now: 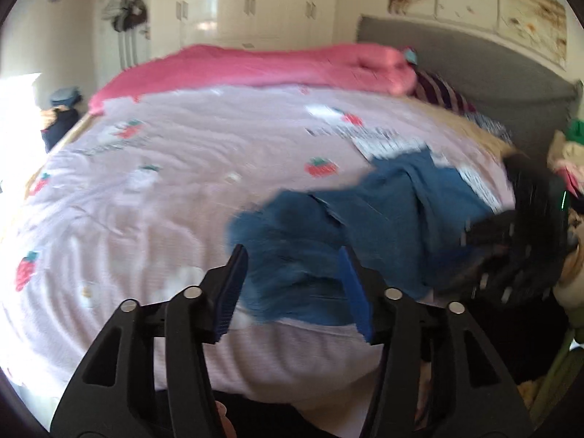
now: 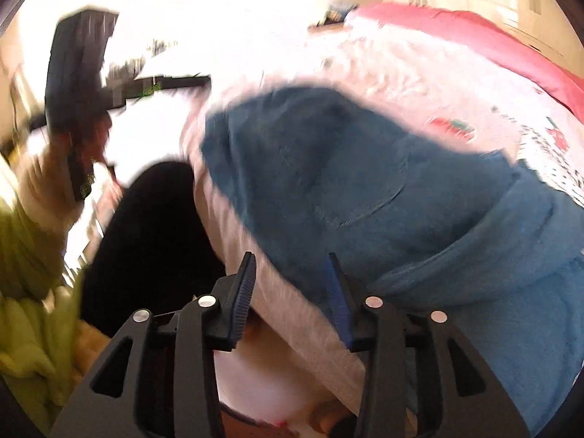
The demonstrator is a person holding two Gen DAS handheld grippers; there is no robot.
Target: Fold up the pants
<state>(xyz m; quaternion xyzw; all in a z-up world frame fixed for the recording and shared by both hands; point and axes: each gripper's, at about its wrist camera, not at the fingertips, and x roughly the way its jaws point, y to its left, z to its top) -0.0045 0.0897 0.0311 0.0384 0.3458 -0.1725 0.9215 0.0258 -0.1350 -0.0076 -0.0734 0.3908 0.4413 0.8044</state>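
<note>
Blue denim pants (image 1: 368,219) lie crumpled on a pink strawberry-print bed cover (image 1: 164,189), near the bed's front right. My left gripper (image 1: 294,255) is open just above the pants' near edge, empty. In the right wrist view the pants (image 2: 346,182) fill the middle, bunched near the bed edge. My right gripper (image 2: 290,262) is open and empty, over the bed edge beside the pants. The other gripper shows as a dark blur in both views: the right one (image 1: 525,241) in the left wrist view, the left one (image 2: 76,84) in the right wrist view.
A pink blanket (image 1: 255,65) lies across the bed's far side. A grey headboard (image 1: 474,73) and a striped pillow (image 1: 441,91) are at the right. White wardrobes (image 1: 248,3) stand behind. Clothes are piled at the far right (image 1: 569,153). The person's black legs (image 2: 153,241) stand by the bed edge.
</note>
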